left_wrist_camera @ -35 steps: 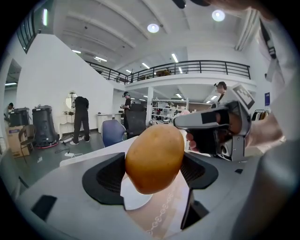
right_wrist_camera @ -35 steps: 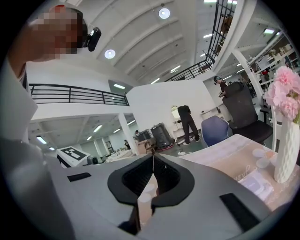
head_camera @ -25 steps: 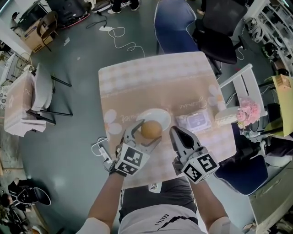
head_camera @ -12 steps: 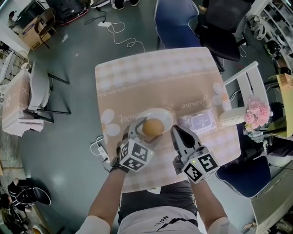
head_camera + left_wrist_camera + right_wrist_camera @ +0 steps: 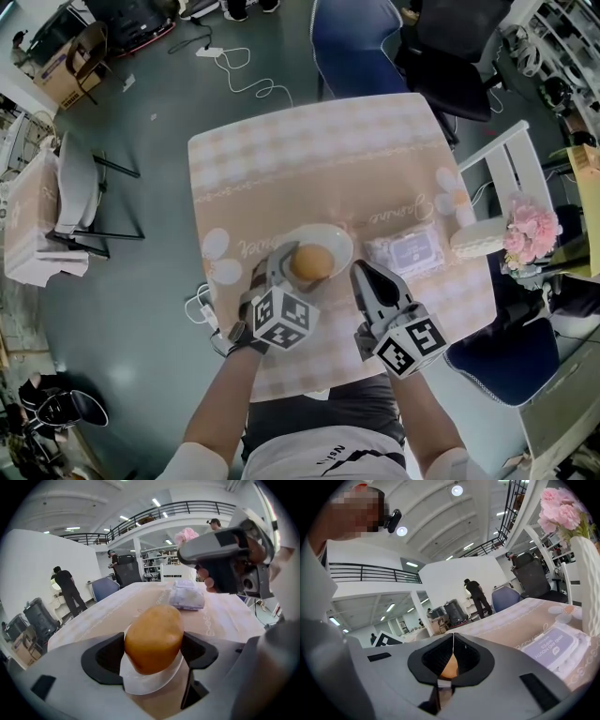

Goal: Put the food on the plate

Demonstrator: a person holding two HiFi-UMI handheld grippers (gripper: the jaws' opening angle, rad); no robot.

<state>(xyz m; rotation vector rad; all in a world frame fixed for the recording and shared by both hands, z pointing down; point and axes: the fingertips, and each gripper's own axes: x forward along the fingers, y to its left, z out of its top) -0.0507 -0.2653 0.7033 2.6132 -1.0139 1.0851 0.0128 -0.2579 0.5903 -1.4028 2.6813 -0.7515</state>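
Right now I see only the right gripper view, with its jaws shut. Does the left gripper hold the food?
Observer: Yes, the left gripper is shut on the bread roll.
Operator: Is the roll above the plate?
Observer: Yes, the head view shows it over the white plate, on the near half.
Operator: Where is my gripper?
Observer: The right gripper hangs just right of the plate, beside the roll.

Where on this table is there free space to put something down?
The far half of the table, beyond the plate, is bare cloth. The near side is crowded: left gripper holding the bread roll over the plate, right gripper beside it, then wipes pack and vase to the right.
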